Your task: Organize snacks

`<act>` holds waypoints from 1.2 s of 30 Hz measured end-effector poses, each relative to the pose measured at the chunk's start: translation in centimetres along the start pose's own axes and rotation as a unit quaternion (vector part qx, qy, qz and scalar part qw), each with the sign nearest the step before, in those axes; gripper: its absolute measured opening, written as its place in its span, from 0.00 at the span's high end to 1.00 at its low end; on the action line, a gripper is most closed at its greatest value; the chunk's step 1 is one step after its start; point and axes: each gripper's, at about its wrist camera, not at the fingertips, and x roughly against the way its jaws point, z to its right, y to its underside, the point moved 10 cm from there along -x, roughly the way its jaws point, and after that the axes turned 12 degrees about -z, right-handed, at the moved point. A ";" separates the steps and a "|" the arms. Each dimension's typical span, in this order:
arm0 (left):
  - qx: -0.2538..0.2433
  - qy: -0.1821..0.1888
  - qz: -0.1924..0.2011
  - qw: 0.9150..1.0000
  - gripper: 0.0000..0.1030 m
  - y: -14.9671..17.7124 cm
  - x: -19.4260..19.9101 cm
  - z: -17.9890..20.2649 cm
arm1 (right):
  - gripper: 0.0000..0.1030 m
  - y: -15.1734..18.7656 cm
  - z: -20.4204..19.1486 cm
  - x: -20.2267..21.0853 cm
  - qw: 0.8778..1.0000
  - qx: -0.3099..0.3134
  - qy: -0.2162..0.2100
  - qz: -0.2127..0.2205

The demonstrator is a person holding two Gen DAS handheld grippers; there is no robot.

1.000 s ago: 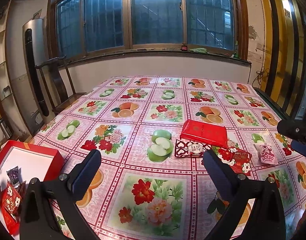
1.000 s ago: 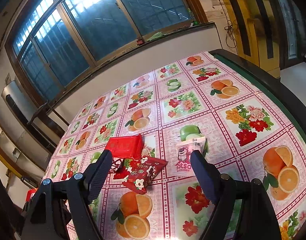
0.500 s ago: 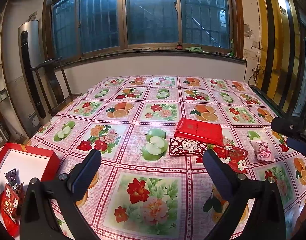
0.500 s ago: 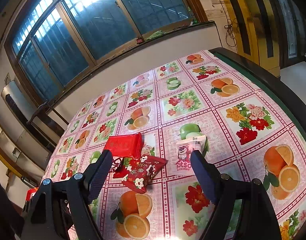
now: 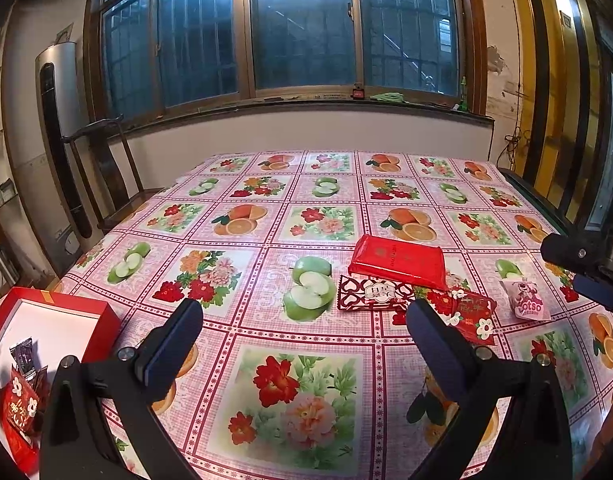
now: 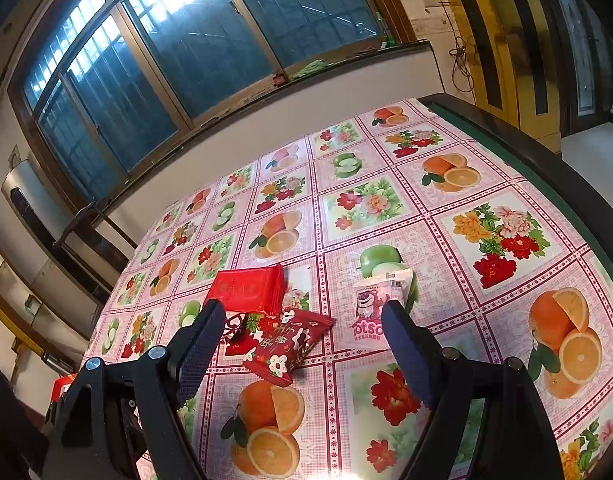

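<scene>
Hovering above the near part of the table [image 5: 266, 220], both grippers stood with jaws wide apart and nothing between the pads. The left gripper [image 5: 302, 344] hung over the floral tablecloth near the table's near-left corner, with only printed flowers below it. The snacks lay ahead and to its right, well apart from its fingertips. The right gripper [image 6: 302, 344] pointed down at the snack cluster, and its dark tip also showed at the right edge of the left wrist view.

Cluster sat toward the near-right part of the table:
- flat red packet [image 5: 398, 260] [image 6: 248, 288], farthest from both grippers
- heart-patterned wrapper [image 5: 374, 294], touching the red packet's near edge; in the right wrist view mostly hidden behind the left finger
- red flower-print pouch [image 5: 472, 312] [image 6: 284, 340], just ahead of the right gripper, between its fingertips in that view, not touched
- pink Lotso bear packet [image 5: 524, 300] [image 6: 372, 308], just beside the right finger, slightly apart from the pouch

Red gift box [image 5: 94, 312] sat open beyond the table's near-left corner, white inside, with a few small snack packets [image 5: 20, 376] at its near end.
</scene>
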 end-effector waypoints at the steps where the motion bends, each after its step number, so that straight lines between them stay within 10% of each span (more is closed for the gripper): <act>1: 0.000 0.000 0.000 1.000 0.01 0.0 0.0 0.0 | 0.19 0.0 0.0 0.0 1.000 0.000 0.000 0.000; 29: -0.002 0.000 -0.003 1.000 0.01 0.2 -0.2 0.1 | 0.19 0.0 0.3 -0.2 1.000 0.000 0.002 -0.001; 36: -0.002 0.000 -0.009 1.000 0.01 0.5 -0.5 0.0 | 0.19 -1.3 6.1 -0.3 0.997 -0.071 0.022 -0.009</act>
